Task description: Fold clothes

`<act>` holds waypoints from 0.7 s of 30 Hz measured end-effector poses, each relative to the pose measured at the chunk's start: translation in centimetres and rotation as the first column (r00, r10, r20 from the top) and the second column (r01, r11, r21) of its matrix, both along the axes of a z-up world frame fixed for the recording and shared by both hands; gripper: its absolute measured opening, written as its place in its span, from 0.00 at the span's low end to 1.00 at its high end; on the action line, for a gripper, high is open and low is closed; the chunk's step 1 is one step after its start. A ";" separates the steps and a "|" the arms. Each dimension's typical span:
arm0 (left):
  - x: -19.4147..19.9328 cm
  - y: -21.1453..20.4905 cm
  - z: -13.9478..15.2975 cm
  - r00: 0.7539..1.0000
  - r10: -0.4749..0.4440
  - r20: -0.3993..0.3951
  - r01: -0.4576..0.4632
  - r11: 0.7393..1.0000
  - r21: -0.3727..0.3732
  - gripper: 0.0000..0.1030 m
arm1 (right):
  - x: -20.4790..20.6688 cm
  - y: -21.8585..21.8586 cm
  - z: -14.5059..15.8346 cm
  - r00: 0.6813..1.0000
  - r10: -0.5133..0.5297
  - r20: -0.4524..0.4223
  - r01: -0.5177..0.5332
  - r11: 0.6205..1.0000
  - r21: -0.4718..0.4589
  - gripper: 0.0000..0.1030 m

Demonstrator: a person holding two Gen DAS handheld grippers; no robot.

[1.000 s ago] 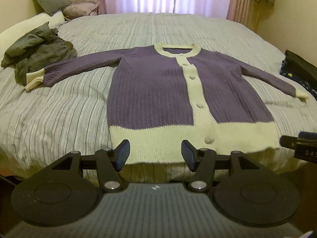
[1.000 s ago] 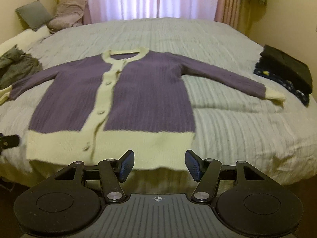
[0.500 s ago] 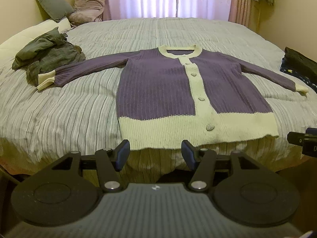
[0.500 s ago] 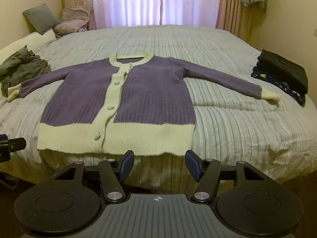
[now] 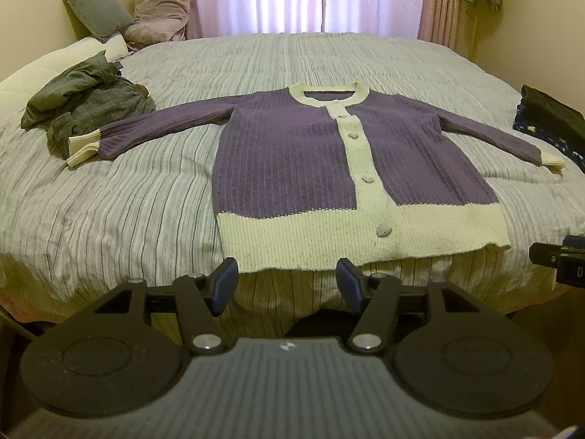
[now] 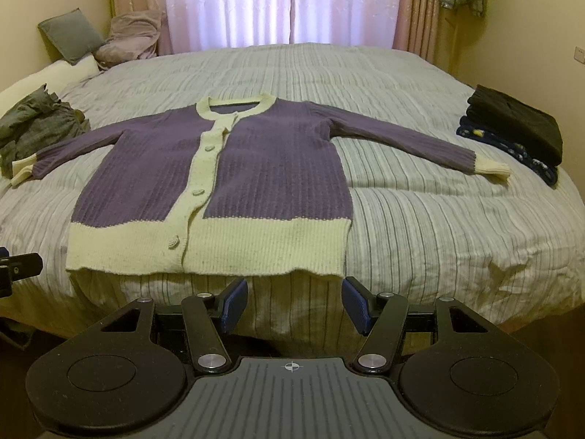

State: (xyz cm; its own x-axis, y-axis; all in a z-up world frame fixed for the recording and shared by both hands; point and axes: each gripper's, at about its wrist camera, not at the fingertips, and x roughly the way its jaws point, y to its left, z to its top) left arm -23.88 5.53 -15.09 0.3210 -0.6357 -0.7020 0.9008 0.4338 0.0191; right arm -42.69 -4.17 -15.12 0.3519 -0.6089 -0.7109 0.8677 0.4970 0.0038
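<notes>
The cardigan (image 5: 329, 168) lies flat and face up on the bed (image 5: 146, 197), near its front edge, buttoned, with both sleeves spread outward. It is a ribbed knit, purple in the body and sleeves, with cream neckband, button strip, cuffs and a broad cream hem band (image 6: 204, 248). The hem reaches the edge of the mattress. The bedcover is a puckered, finely striped grey fabric.

The left gripper (image 5: 287, 285) hangs in front of the hem, apart from it; its jaws have just been opening, and nothing is between the blue-padded fingers (image 5: 223, 285). The right gripper (image 6: 294, 305) hangs before the hem's right part, fingers spread apart with nothing between them and clear of the knit.

A crumpled grey garment (image 5: 84, 106) lies just beside the left cuff. A folded stack of dark clothes (image 6: 512, 131) sits near the right cuff. Pillows (image 6: 73, 36) rest at the far left corner, and sheer pink curtains (image 6: 274, 3) hang behind the bed.
</notes>
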 end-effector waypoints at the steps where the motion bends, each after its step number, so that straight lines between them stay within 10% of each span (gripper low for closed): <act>1: 0.1 -0.1 0.0 1.000 -0.001 0.000 0.001 1.000 0.002 0.54 | 0.0 -0.1 0.0 1.000 0.000 -0.001 0.000 1.000 0.001 0.59; 21: 2.4 -1.5 -2.1 0.999 0.030 -0.038 -0.028 0.998 0.060 0.55 | 1.5 -2.4 -1.2 0.999 0.008 -0.048 -0.007 0.999 0.034 0.59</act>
State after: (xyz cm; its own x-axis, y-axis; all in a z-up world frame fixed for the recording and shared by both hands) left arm -21.49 4.06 -17.24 0.3108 -0.5830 -0.7506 0.8883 0.4591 0.0113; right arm -41.19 -6.61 -16.29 0.3211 -0.5818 -0.7473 0.8635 0.5040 -0.0213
